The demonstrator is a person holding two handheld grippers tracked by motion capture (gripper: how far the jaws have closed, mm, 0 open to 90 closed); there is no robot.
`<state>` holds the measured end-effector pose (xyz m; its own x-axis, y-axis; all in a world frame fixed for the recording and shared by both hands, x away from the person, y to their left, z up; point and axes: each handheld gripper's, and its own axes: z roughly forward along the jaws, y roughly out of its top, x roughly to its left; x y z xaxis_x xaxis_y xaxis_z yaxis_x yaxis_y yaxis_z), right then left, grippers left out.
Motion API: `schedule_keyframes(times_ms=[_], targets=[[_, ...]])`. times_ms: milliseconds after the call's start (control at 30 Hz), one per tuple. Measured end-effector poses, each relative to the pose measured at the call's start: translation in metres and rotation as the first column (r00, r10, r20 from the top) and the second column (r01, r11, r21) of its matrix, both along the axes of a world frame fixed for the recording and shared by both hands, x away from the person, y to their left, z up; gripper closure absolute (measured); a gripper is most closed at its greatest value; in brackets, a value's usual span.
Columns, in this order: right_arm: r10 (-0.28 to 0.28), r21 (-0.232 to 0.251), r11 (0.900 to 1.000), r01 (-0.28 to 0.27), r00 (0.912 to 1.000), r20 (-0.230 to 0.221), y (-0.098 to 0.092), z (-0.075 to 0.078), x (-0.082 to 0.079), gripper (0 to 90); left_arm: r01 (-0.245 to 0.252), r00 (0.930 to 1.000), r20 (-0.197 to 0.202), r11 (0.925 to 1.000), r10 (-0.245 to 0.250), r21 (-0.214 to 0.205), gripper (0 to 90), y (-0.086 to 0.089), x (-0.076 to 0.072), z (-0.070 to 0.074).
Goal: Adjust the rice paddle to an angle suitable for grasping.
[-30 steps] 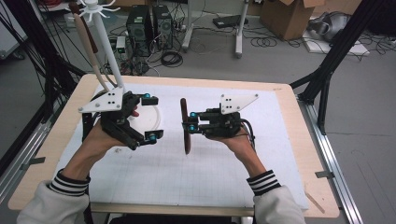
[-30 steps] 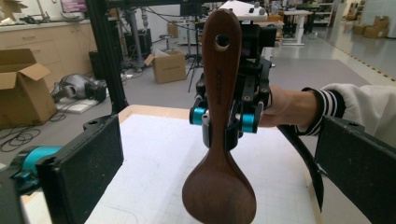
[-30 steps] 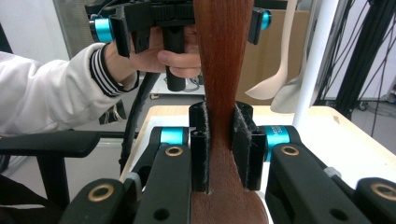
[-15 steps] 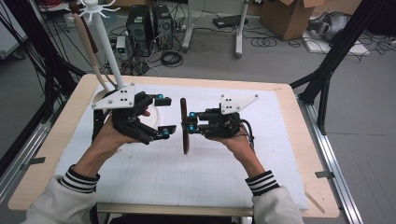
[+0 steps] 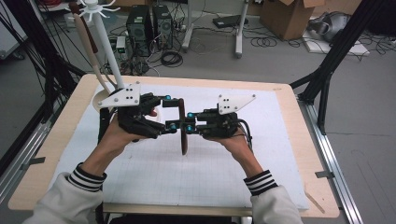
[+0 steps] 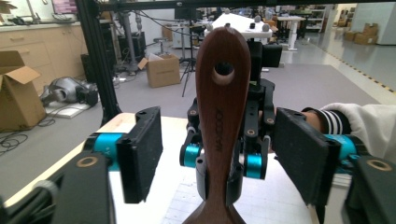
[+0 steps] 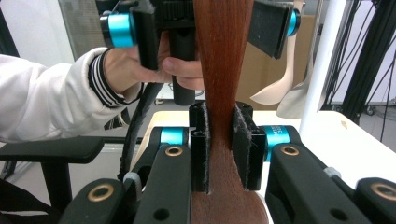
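Right gripper (image 5: 190, 120) pinches a wooden spoon (image 5: 183, 126) above the tabletop (image 5: 280, 154); left gripper (image 5: 172, 113), jaws just closing, straddles its handle untouched.

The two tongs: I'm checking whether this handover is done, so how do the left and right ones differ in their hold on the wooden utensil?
The right tongs are clamped on the wooden utensil, pads pressing its handle; the left tongs straddle it with gaps on both sides. The left tongs' jaws have just been closing around its holed end, while the right tongs hold lower down. Both are black with teal fittings and face each other above the table.
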<state>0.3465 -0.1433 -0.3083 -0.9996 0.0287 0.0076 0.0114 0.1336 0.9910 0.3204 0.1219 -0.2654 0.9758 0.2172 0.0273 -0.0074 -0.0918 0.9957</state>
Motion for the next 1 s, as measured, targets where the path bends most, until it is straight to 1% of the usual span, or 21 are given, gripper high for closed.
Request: schedule_keyframes(times_ms=[133, 233, 333, 367, 500, 533, 633, 767, 900, 933, 1000], targets=[[0.002, 0.006, 1.0000, -0.002, 1.0000, 0.002, -0.0001, 0.0002, 0.0001, 78.3, -0.006, 1.0000, -0.005, 1.0000, 0.006, 0.001, 40.4, -0.0018, 0.0001, 0.0008], [0.003, 0.006, 1.0000, -0.003, 1.0000, 0.003, -0.0002, 0.0004, -0.0005, 78.3, -0.002, 1.0000, -0.007, 1.0000, 0.002, -0.010, 44.0, -0.0018, 0.0006, 0.0013], [0.005, 0.005, 1.0000, -0.005, 1.0000, 0.003, -0.0003, 0.0003, -0.0005, 78.3, 0.000, 1.0000, 0.003, 0.9999, 0.000, -0.011, 48.1, -0.0019, 0.0002, 0.0024], [0.010, 0.001, 1.0000, -0.010, 0.9999, -0.003, -0.0003, 0.0003, -0.0009, 78.3, -0.003, 1.0000, -0.002, 0.9999, 0.003, -0.016, 48.9, -0.0023, -0.0002, 0.0027], [0.011, 0.003, 0.9999, -0.011, 0.9999, 0.003, 0.0005, 0.0000, -0.0001, 78.3, -0.011, 0.9999, 0.006, 0.9999, 0.011, -0.001, 50.9, -0.0041, -0.0013, 0.0036], [0.009, -0.001, 1.0000, -0.009, 1.0000, -0.003, 0.0005, -0.0002, -0.0005, 78.3, -0.009, 0.9999, 0.007, 0.9999, 0.009, -0.005, 51.6, -0.0049, -0.0016, 0.0035], [0.013, 0.003, 0.9999, -0.013, 0.9999, 0.000, 0.0011, -0.0001, -0.0005, 78.3, -0.012, 0.9999, 0.011, 0.9999, 0.012, 0.000, 55.5, -0.0055, -0.0017, 0.0036], [0.012, 0.007, 0.9999, -0.012, 0.9999, 0.002, 0.0008, 0.0000, -0.0007, 78.3, -0.014, 0.9999, 0.004, 0.9999, 0.014, 0.001, 59.7, -0.0055, -0.0021, 0.0036], [0.011, 0.009, 0.9999, -0.011, 0.9999, 0.005, 0.0012, -0.0001, -0.0003, 78.3, -0.012, 0.9998, 0.012, 0.9999, 0.012, 0.002, 64.6, -0.0053, -0.0025, 0.0039], [0.012, 0.008, 0.9999, -0.012, 0.9999, -0.001, 0.0010, -0.0001, -0.0005, 78.3, -0.012, 0.9998, 0.012, 0.9999, 0.012, 0.003, 66.5, -0.0055, -0.0027, 0.0040], [0.017, 0.009, 0.9998, -0.017, 0.9998, -0.006, 0.0013, -0.0004, -0.0004, 78.3, -0.020, 0.9997, 0.014, 0.9998, 0.020, 0.003, 67.0, -0.0057, -0.0033, 0.0042]])
